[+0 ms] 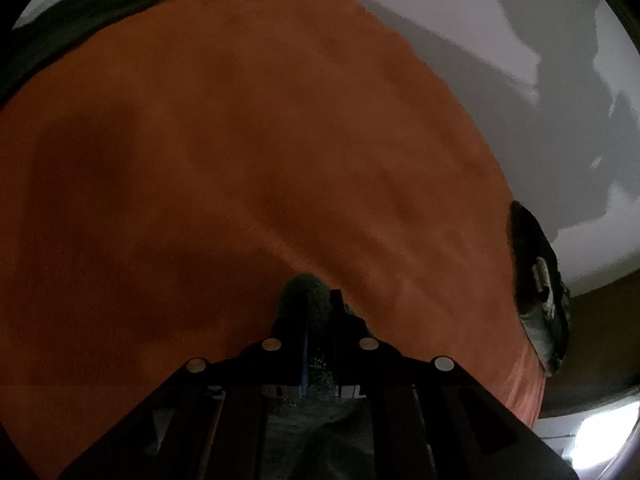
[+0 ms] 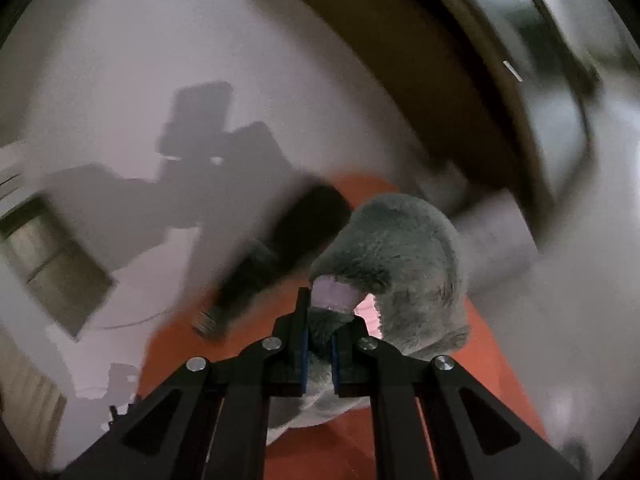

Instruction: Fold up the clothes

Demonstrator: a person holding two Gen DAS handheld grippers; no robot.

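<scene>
A grey fuzzy garment is pinched in both grippers over an orange cloth [image 1: 240, 140]. In the left wrist view my left gripper [image 1: 318, 308] is shut on a small tuft of the garment [image 1: 308, 290], low and close to the cloth. In the right wrist view my right gripper [image 2: 320, 320] is shut on a fold of the garment [image 2: 400, 240], which bulges up past the fingertips with a pale lining showing. A dark, blurred sleeve with a ribbed cuff [image 2: 208, 320] hangs to the left of that fold, above the orange cloth [image 2: 500, 360].
A dark green garment [image 1: 96, 4] lies at the cloth's far left corner. A dark fuzzy piece with a pale patch [image 1: 536, 280] sits at the cloth's right edge. White surfaces [image 1: 520, 80] lie beyond it. A wooden frame [image 2: 420, 60] crosses the upper right.
</scene>
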